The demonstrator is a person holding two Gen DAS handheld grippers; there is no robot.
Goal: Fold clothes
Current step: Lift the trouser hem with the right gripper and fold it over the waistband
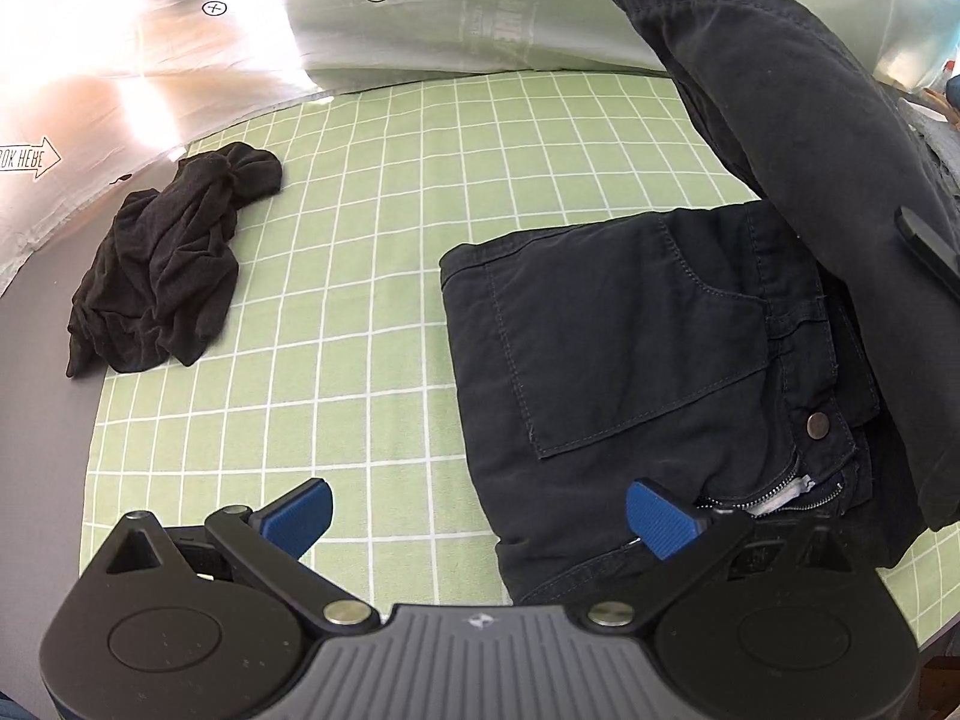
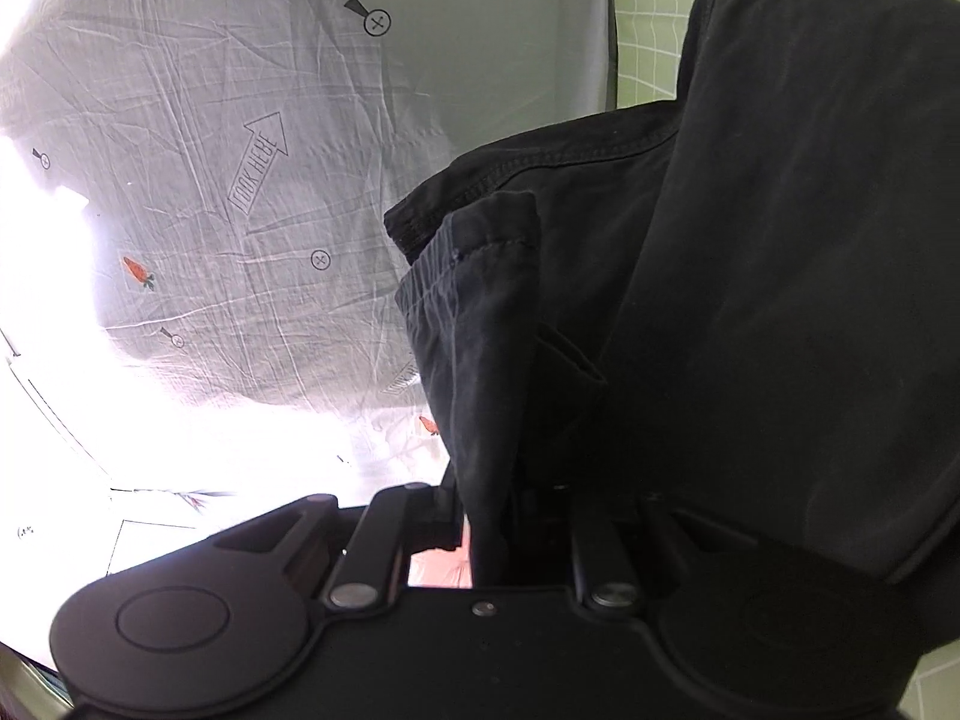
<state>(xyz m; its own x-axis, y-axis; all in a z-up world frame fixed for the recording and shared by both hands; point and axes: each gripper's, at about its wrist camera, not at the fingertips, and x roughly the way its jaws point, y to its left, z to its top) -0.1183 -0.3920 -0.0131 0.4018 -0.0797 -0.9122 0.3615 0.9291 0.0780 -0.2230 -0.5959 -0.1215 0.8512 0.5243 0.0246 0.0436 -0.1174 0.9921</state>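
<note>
Dark trousers (image 1: 630, 348) lie on the green checked sheet (image 1: 390, 210), waist towards me, with a back pocket, a metal button and an open zipper showing. One trouser leg (image 1: 810, 120) is lifted and hangs over the right side. My right gripper (image 2: 498, 516) is shut on that leg; the trousers' cloth (image 2: 780, 240) drapes over its fingers and hides the pads. One black finger of the right gripper (image 1: 927, 249) shows in the left wrist view. My left gripper (image 1: 480, 516) hovers open above the waistband's near edge, its blue pads (image 1: 660, 519) holding nothing.
A crumpled black garment (image 1: 162, 264) lies at the sheet's left edge. Behind it rises a pale grey cloth with carrot prints (image 1: 420, 12). A dark bare surface (image 1: 36, 390) borders the sheet on the left.
</note>
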